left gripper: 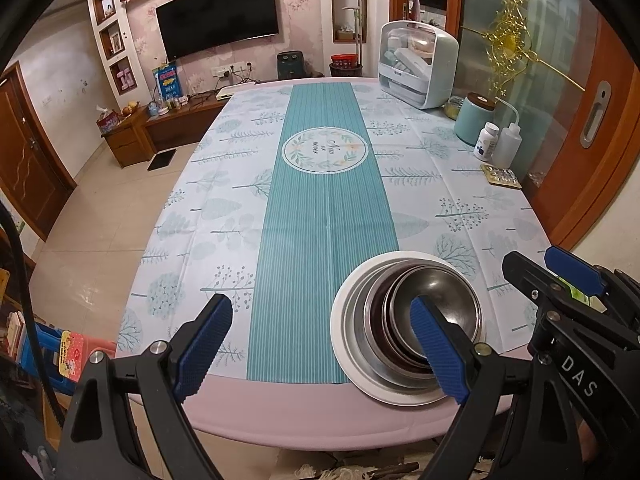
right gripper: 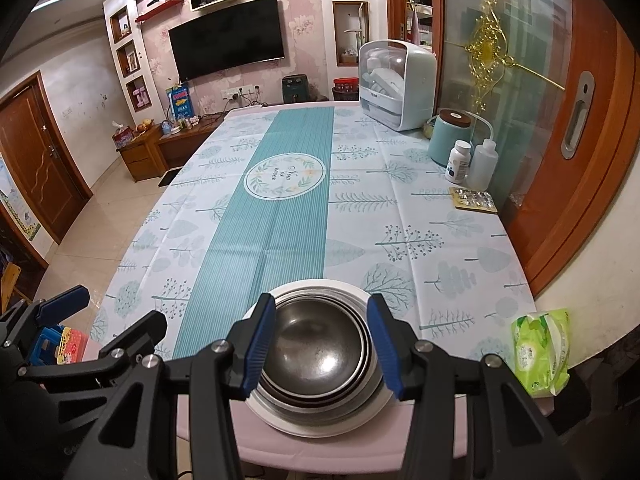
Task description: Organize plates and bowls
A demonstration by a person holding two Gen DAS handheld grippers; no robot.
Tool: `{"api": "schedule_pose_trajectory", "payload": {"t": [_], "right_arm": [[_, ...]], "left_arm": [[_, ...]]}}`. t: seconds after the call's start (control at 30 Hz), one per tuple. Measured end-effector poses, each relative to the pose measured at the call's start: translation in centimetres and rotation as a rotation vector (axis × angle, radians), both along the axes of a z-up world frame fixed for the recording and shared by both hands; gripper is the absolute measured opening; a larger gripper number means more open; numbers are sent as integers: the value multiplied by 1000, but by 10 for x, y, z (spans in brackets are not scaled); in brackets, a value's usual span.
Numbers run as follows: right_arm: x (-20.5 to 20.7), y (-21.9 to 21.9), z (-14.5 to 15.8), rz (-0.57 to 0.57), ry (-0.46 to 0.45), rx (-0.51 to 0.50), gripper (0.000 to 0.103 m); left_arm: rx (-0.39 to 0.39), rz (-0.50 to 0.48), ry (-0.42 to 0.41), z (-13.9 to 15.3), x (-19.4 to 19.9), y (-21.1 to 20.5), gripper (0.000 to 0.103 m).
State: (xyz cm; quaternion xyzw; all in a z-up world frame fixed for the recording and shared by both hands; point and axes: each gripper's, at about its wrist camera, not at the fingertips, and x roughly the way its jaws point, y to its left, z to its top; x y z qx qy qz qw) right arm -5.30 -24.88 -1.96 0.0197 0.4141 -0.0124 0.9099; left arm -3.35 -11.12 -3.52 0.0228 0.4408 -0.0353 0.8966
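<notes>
In the left wrist view, the left gripper (left gripper: 320,344) stands wide open and holds nothing. Its right finger overlaps the stack (left gripper: 408,328) of bowls on a white plate (left gripper: 344,344), at the near edge of the table (left gripper: 280,412). In the right wrist view, the right gripper (right gripper: 322,344) is half open above the stack (right gripper: 316,344); whether its pads touch the bowls I cannot tell.

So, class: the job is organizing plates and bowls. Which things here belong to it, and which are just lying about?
Job: white plate, nested metal bowls.

Lying about: pill bottle, squeeze bottle, blister pack, tissue pack, teal canister.
</notes>
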Motion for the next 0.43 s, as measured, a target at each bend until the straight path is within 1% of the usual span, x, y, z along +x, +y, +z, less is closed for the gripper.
{"api": "schedule_pose_trajectory", "payload": {"t": [0.43], "right_arm": [[5,-2,-3,-2,6,6,48]], "left_arm": [[2,-2,9,-1,5,0,90]]}}
